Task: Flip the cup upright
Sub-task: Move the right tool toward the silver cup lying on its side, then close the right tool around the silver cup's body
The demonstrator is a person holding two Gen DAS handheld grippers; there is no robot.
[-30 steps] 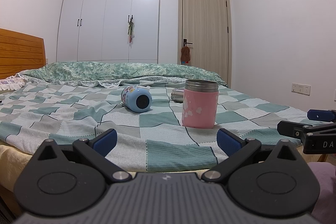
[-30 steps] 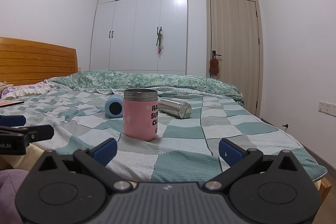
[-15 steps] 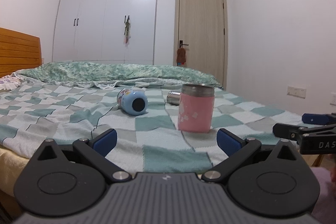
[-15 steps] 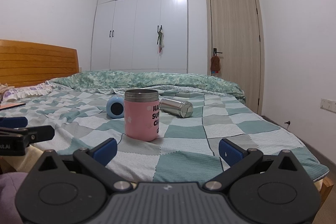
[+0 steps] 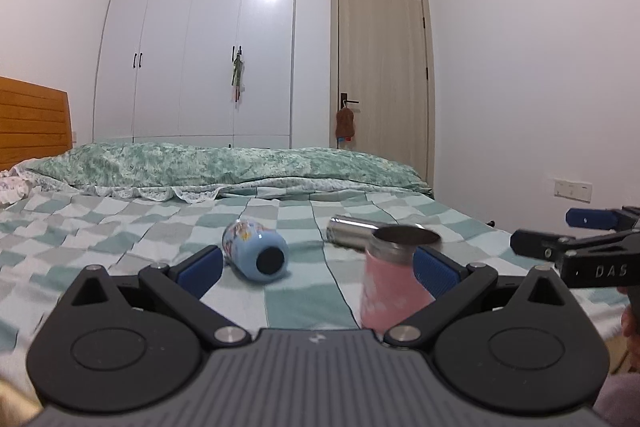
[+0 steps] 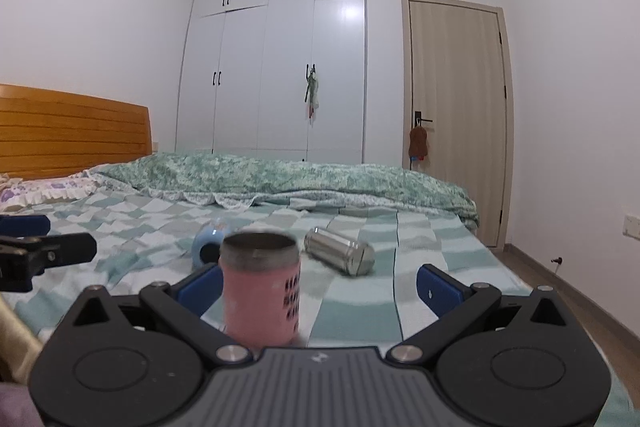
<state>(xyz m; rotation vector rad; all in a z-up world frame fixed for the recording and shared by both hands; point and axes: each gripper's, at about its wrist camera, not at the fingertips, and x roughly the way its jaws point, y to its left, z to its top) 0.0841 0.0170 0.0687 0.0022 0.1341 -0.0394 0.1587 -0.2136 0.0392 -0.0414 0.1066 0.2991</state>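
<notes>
A pink cup (image 5: 390, 285) with a steel rim stands upright on the checked bed; it also shows in the right wrist view (image 6: 261, 291). A light blue bottle (image 5: 256, 251) lies on its side behind it, base toward me, also in the right wrist view (image 6: 208, 247). A steel cup (image 5: 352, 227) lies on its side farther back, also in the right wrist view (image 6: 340, 255). My left gripper (image 5: 316, 269) is open and empty, the pink cup just inside its right finger. My right gripper (image 6: 320, 285) is open and empty, the pink cup by its left finger.
The bed (image 5: 120, 227) has a green checked cover and a rolled quilt (image 5: 220, 163) at the back. A wooden headboard (image 6: 72, 131) is at the left. White wardrobe (image 6: 288, 67) and door (image 6: 456, 123) stand behind. The right gripper shows at the left view's right edge (image 5: 580, 255).
Both grippers have moved forward over the bed toward the cups. The pink cup now sits close to the fingers in both views. Both stay open.
</notes>
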